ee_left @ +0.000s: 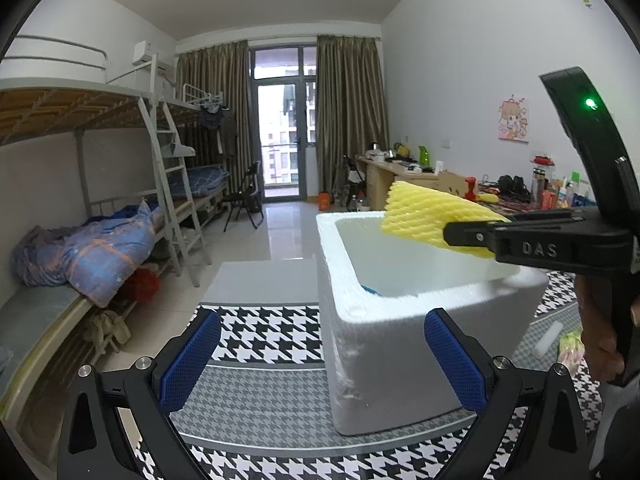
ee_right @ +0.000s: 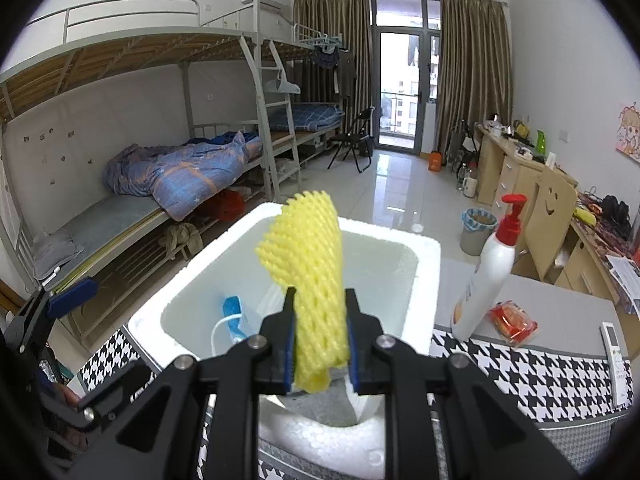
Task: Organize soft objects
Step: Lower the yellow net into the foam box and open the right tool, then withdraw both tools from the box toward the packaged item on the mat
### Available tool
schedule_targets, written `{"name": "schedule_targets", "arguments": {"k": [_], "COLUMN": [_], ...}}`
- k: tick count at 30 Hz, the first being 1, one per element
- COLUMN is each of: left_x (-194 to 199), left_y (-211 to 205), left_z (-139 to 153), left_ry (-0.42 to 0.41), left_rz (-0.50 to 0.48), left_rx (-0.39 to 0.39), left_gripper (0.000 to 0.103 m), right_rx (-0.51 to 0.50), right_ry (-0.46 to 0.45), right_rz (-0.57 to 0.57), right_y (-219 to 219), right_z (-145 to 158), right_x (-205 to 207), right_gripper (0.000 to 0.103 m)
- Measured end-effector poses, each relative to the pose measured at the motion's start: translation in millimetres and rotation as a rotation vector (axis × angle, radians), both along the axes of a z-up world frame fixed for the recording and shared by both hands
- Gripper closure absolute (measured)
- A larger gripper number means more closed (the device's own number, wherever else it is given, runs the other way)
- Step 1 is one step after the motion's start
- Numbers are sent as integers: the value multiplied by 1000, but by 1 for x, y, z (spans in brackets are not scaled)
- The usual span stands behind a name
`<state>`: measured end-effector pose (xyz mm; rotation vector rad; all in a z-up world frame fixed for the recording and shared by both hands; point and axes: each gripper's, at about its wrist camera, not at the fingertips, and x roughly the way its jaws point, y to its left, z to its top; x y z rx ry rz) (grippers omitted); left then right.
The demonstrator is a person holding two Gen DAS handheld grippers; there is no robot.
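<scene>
My right gripper (ee_right: 320,344) is shut on a yellow foam net sleeve (ee_right: 310,276) and holds it above the open white foam box (ee_right: 424,256). In the left wrist view the right gripper (ee_left: 460,234) comes in from the right, holding the sleeve (ee_left: 424,216) over the box (ee_left: 380,344). A blue and white item (ee_right: 232,312) lies inside the box. My left gripper (ee_left: 324,356) is open and empty, low in front of the box's near left corner.
The box stands on a table with a houndstooth cloth (ee_left: 264,332). A white pump bottle (ee_right: 486,276), a red packet (ee_right: 512,320) and a white remote (ee_right: 616,356) sit to the right. Bunk beds (ee_right: 160,184) stand left, desks (ee_right: 516,172) right.
</scene>
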<state>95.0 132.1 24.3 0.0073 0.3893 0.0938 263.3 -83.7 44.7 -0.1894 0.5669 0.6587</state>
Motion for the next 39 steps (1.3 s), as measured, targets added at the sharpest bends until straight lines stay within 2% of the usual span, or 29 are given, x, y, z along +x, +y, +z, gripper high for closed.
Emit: {"name": "schedule_targets", "arguments": {"k": [2, 4, 7, 9, 39], "left_x": [0, 0, -1, -1, -21], "left_y": [-1, -1, -2, -3, -20], "left_z": [-2, -3, -3, -4, 0], "left_ry": [4, 8, 10, 11, 16], "left_rz": [-11, -16, -22, -22, 11], "left_rx": [-1, -6, -8, -10, -28], "left_gripper": [1, 1, 1, 1, 1], "right_rx": [-4, 7, -3, -16, 93], "right_ry": [4, 5, -9, -27, -54], "right_rz": [0, 0, 22, 29, 23], "right_y": [1, 0, 2, 4, -40], "right_z": [-2, -2, -2, -2, 15], "right_x": [1, 2, -2, -6, -35], "right_gripper": [67, 40, 24, 20, 18]}}
